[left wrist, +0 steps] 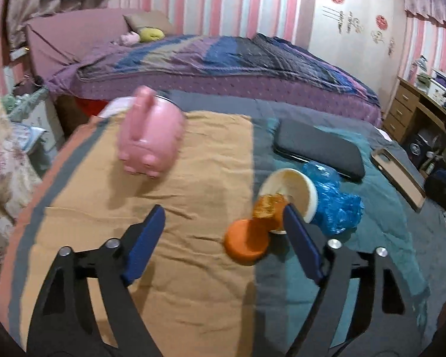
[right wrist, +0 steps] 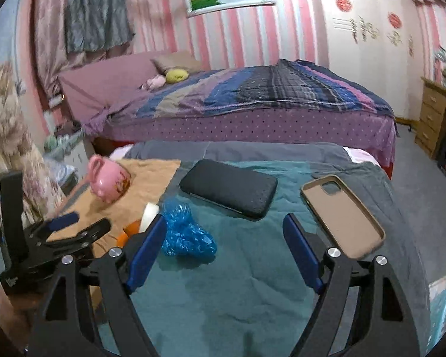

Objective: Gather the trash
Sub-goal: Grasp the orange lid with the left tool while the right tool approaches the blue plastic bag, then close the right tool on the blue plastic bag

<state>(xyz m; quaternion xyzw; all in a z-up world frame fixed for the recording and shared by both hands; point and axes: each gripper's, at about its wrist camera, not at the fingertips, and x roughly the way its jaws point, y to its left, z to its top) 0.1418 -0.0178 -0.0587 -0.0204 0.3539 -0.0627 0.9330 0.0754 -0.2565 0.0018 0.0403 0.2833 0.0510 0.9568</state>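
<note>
- Left gripper [left wrist: 224, 223]: fingers spread wide, nothing held. The right-hand pad [left wrist: 300, 242] is seen touching or just in front of the orange peel piece [left wrist: 267, 208]; contact cannot be confirmed.
- Right gripper [right wrist: 224, 238]: fingers spread wide, nothing held; the crumpled blue plastic bag [right wrist: 187, 232] lies just beside its left-hand pad [right wrist: 147, 248], not between the pads.
- Trash is clustered together: orange lid [left wrist: 246, 245] touching the peel, tipped cream cup [left wrist: 294, 190] behind the peel, blue bag on the far side of the cup from the lid.
- Risk: a closing left pad is judged likely to push the peel against the cup and roll it away, since the cup lies on its side.
- Risk: the soft bedcover [right wrist: 238, 297] could be pinched along with the thin bag.
- Risk: the black phone [right wrist: 229, 187], just behind the bag, might be nudged by an overshoot; the empty phone case [right wrist: 342, 214] and pink piggy bank [left wrist: 151, 136], farther from the bag, are not trash and could be mistaken for targets.
</note>
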